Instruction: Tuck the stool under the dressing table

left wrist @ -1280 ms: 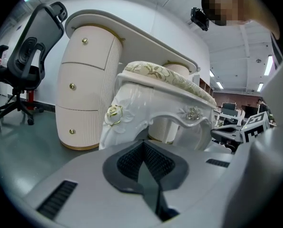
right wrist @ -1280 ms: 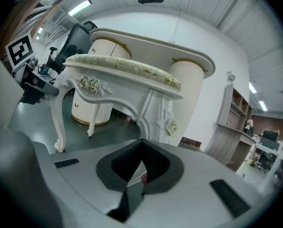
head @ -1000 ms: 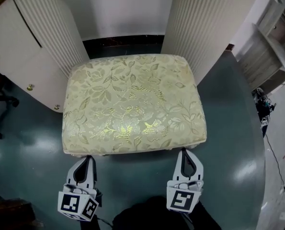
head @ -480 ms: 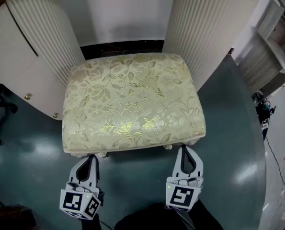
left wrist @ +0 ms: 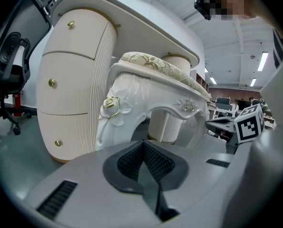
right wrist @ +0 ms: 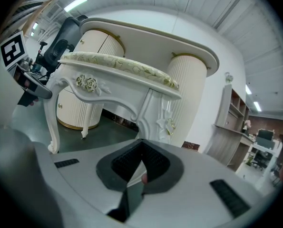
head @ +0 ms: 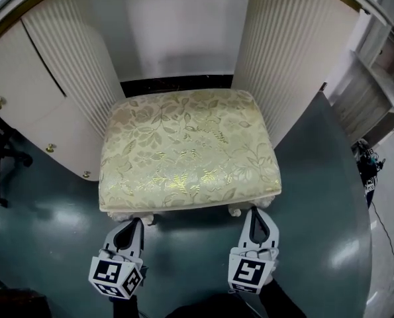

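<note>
Both tongs are pinched closed with nothing between them. The left gripper [head: 133, 222] points at the near left corner of the stool [head: 190, 150] and the right gripper [head: 255, 212] at its near right corner, under the seat edge. The stool stands partway between the two fluted pedestals of the dressing table [head: 286, 58].

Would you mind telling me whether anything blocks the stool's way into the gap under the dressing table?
Nothing visible does. The stool sits squarely in line with the gap, its far end between the two ribbed pedestals of the dressing table, with only dark floor showing beyond it.
</note>
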{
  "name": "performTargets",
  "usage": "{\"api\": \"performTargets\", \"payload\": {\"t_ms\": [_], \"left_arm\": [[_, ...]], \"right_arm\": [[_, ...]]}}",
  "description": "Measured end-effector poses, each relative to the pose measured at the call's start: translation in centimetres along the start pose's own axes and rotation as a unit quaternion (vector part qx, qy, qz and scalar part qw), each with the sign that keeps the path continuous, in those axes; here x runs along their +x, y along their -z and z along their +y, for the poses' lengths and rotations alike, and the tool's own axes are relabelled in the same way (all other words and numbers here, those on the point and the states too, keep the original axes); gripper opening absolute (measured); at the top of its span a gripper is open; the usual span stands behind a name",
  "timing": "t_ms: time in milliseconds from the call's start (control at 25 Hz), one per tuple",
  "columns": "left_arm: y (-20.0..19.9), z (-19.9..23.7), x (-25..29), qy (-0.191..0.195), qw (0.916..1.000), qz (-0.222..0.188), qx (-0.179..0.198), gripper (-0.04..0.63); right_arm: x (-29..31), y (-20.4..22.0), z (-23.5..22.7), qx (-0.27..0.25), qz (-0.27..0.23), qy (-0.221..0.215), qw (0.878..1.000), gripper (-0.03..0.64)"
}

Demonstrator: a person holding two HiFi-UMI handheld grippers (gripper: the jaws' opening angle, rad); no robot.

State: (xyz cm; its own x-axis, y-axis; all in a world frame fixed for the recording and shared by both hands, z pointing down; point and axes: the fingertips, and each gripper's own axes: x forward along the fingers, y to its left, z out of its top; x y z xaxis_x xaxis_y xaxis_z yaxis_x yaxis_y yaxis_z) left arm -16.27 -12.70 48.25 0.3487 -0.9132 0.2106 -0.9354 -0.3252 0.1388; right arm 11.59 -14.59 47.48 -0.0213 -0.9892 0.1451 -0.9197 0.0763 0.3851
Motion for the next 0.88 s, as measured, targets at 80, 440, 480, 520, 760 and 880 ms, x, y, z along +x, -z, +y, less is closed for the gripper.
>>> {"api": "performTargets", "payload": {"t_ms": [80,440,480,520,760,880], "left_arm": [[0.0,-0.1,0.0,-0.002,1.0,0.008,0.003,0.008],[-1.0,-0.9,-1.0,-0.035,0.9969,-0.028,-0.064,0.008],[-1.1,-1.3,-1.3,-0.039,0.9965,-0.034,-0.066,0.008],[-1.3,-1.8,-1.6,-0.039,0.9963,-0.038,-0.066,0.008],[-1.8,-5.5,-4.1,-0.019,0.9971,-0.042,-0.061,0.008],[-1.7,-6.5,-5.9,-0.014,0.9975,-0.037,-0.059,0.008]], "right_arm": [[0.1,0.1,-0.1,-0.003,0.007,-0.007,1.0,0.005],[-0.9,-1.2,-0.5,0.03,0.03,-0.061,0.997,0.005],[-1.2,-1.6,-0.5,0.047,0.029,-0.074,0.996,0.005],[-1.6,-2.0,-0.5,0.064,0.027,-0.088,0.994,0.005],[-4.5,-3.3,-0.7,0.118,0.019,-0.125,0.985,0.005],[-6.5,-3.0,-0.6,0.134,0.029,-0.135,0.981,0.005]]}}
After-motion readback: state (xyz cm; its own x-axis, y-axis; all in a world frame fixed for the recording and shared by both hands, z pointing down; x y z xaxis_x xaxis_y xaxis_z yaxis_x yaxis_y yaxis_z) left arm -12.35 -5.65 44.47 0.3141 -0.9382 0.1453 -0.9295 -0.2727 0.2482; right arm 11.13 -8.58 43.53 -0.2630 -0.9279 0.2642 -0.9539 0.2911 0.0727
